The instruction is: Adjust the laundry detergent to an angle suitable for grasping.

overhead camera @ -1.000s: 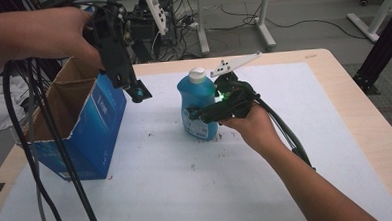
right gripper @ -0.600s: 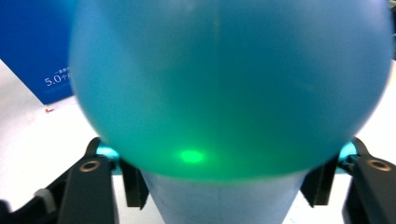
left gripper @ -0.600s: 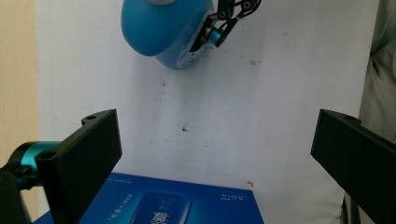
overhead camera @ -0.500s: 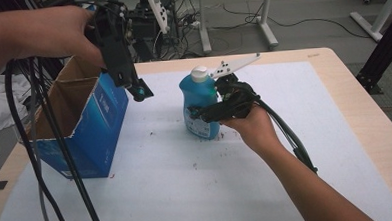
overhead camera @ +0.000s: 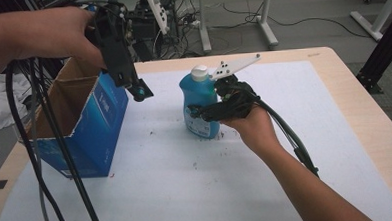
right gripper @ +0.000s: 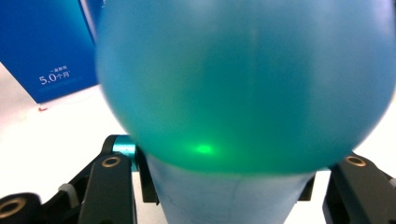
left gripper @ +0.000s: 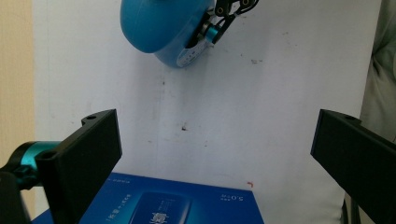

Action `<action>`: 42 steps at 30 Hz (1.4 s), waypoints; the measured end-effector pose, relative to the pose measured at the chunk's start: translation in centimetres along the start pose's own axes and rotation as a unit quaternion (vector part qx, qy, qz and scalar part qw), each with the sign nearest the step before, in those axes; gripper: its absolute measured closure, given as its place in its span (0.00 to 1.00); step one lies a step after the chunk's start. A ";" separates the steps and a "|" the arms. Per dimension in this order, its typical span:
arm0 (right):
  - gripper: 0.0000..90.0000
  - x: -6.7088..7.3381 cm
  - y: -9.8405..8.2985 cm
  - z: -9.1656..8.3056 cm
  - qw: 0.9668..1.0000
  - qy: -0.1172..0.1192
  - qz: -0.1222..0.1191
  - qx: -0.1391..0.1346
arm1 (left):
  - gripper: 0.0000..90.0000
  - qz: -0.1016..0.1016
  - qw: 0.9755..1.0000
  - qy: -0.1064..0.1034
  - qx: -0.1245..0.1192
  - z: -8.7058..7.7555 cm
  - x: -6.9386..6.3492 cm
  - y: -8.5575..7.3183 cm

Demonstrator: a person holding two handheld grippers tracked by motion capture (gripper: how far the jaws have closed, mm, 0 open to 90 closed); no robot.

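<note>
Two hand-held tools meet over a white surface (overhead camera: 294, 111): from above, the right tool (overhead camera: 200, 112) has just been closing and now pinches the upright blue bottle (overhead camera: 197, 93). Left tool view: jaws spread above the blue box (left gripper: 177, 205). Right tool view: bottle (right gripper: 243, 88) clamped, seemingly ready for lifting.

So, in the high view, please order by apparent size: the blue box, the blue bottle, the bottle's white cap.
1. blue box, largest.
2. blue bottle.
3. white cap, smallest.
The box lies slightly nearer the camera, but the order is plain.
</note>
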State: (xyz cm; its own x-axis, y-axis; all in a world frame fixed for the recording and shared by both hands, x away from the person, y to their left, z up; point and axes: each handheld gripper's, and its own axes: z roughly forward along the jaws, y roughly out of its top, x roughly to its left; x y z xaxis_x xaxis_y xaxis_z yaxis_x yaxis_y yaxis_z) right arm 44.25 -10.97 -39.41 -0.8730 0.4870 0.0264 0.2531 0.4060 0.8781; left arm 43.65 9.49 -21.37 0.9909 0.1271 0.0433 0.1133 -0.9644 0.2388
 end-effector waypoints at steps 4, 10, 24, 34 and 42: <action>0.49 0.1 0.1 0.0 1.000 -0.006 -0.007 -0.001 | 0.02 -0.002 1.000 0.001 -0.001 0.0 0.0 -0.1; 0.50 0.3 0.1 -0.1 1.000 -0.012 -0.009 0.001 | 0.02 0.000 1.000 0.000 -0.003 0.0 0.0 0.1; 0.50 0.0 1.0 -2.8 1.000 0.009 -0.024 0.011 | 0.02 0.005 1.000 -0.002 0.000 0.1 -0.1 0.8; 0.50 -0.4 1.4 -5.9 0.998 0.042 -0.046 0.016 | 0.02 0.010 1.000 -0.001 0.000 0.3 -0.3 1.6; 0.50 -0.6 1.3 -7.4 0.994 0.092 -0.055 0.007 | 0.02 0.012 1.000 -0.003 0.001 0.6 -0.4 2.0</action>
State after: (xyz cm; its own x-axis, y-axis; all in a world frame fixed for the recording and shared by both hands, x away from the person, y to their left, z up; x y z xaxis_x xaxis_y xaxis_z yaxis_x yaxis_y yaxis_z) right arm 42.04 -16.51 -34.78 -0.9567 0.2904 0.0185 0.1569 0.4612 0.8733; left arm 43.47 7.40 -21.55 0.9938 0.1027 0.0431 0.0898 -0.9678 0.2350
